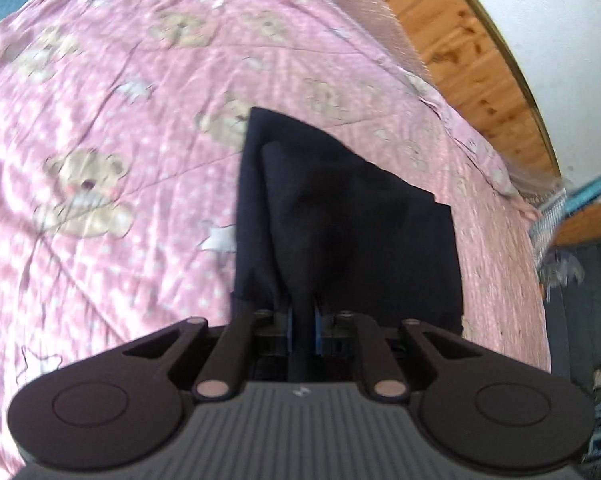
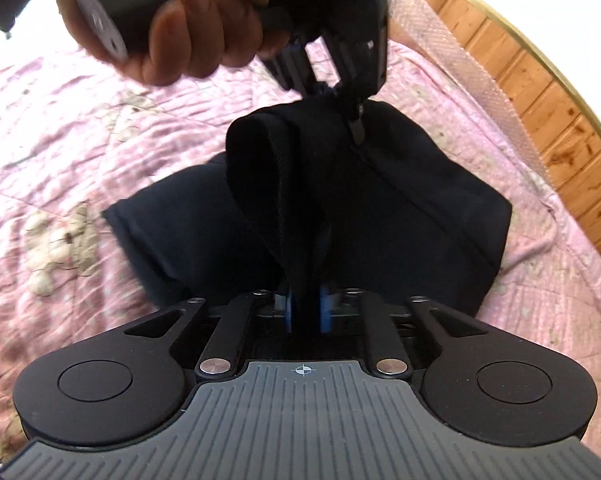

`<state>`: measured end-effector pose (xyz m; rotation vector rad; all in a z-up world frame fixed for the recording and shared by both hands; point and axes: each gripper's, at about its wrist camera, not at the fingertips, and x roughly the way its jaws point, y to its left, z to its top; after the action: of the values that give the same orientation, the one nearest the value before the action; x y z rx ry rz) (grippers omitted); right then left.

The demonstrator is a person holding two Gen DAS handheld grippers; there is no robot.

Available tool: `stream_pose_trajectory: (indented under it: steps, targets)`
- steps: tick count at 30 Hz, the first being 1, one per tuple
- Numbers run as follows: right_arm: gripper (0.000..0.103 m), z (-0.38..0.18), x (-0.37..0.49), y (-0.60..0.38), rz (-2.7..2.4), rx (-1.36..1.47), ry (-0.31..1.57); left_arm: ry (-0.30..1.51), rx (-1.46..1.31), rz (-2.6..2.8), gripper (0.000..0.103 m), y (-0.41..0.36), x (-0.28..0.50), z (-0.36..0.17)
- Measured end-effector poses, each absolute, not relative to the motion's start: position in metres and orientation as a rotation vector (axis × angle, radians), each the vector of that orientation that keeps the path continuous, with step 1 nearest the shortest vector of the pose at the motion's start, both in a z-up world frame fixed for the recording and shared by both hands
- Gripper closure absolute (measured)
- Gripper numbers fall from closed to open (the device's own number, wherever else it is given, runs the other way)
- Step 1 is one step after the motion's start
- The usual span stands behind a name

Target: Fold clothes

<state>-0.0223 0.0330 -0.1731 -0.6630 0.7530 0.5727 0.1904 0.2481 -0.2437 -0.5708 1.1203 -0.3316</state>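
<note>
A dark navy garment (image 2: 380, 200) lies partly spread on a pink quilt (image 1: 100, 128) printed with teddy bears and stars, which serves here as the landmark. In the right wrist view, the garment rests near the quilt's middle, its lower layer flat on the fabric and a folded band of cloth rising from it toward the camera. The right gripper (image 2: 307, 307) has its blue pads (image 2: 327, 312) pressed on either side of this raised fold, so the jaws are closed on the garment. Beyond it, above the garment's far edge, the left gripper (image 2: 332, 88) pinches another raised part of the same cloth; a hand (image 2: 188, 40) wraps the grey handle of that tool. In the left wrist view, the left gripper (image 1: 302, 330) shows its blue pads (image 1: 317, 330) drawn close together with a ridge of dark cloth clamped between them, the rest of the garment (image 1: 340, 216) draping down onto the quilt. A wooden panel (image 1: 452, 40) borders the quilt's far edge, beneath a white wall (image 1: 560, 20).
</note>
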Motion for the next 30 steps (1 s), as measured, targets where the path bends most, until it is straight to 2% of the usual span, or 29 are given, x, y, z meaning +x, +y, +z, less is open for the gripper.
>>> stream_pose_trajectory:
  steps: [2, 6, 8, 10, 15, 16, 17, 19, 24, 26, 27, 28, 29, 30]
  targets:
    - [0.067, -0.164, -0.023, 0.022, 0.628, -0.59, 0.784, 1.126, -0.596, -0.341, 0.088, 0.256, 0.192, -0.249]
    - [0.066, -0.106, -0.002, -0.044, 0.719, -0.171, 0.843, 1.116, -0.58, -0.361, 0.078, 0.266, 0.185, -0.235]
    - [0.055, -0.09, 0.027, -0.082, 0.661, 0.027, 0.827, 1.087, -0.534, -0.368, 0.074, 0.265, 0.17, -0.217]
    - [0.052, -0.093, 0.074, -0.11, 0.579, 0.159, 0.825, 1.074, -0.502, -0.374, 0.065, 0.261, 0.153, -0.205]
    - [0.047, -0.152, 0.187, -0.132, 0.479, 0.318, 0.932, 1.082, -0.389, -0.348, 0.062, 0.238, 0.121, -0.206]
    - [0.049, -0.168, 0.207, -0.131, 0.467, 0.337, 0.96, 1.095, -0.371, -0.329, 0.062, 0.236, 0.12, -0.211]
    - [0.06, -0.181, 0.224, -0.127, 0.493, 0.356, 0.984, 1.111, -0.372, -0.306, 0.061, 0.237, 0.118, -0.217]
    - [0.09, -0.194, 0.243, -0.121, 0.528, 0.374, 1.002, 1.13, -0.382, -0.273, 0.061, 0.238, 0.116, -0.229]
    - [0.09, -0.21, 0.282, -0.117, 0.532, 0.424, 1.016, 1.154, -0.467, -0.255, 0.058, 0.248, 0.119, -0.241]
    - [0.067, -0.202, 0.271, -0.127, 0.521, 0.479, 1.025, 1.148, -0.481, -0.269, 0.059, 0.254, 0.122, -0.232]
    - [0.06, -0.195, 0.257, -0.137, 0.524, 0.505, 1.023, 1.138, -0.486, -0.275, 0.059, 0.257, 0.123, -0.226]
    - [0.046, -0.191, 0.237, -0.147, 0.537, 0.529, 1.02, 1.115, -0.486, -0.268, 0.058, 0.261, 0.126, -0.22]
    - [0.041, -0.187, 0.216, -0.157, 0.55, 0.552, 1.017, 1.092, -0.488, -0.261, 0.054, 0.266, 0.13, -0.214]
    - [0.04, -0.183, 0.196, -0.166, 0.563, 0.574, 1.017, 1.078, -0.495, -0.253, 0.052, 0.27, 0.138, -0.212]
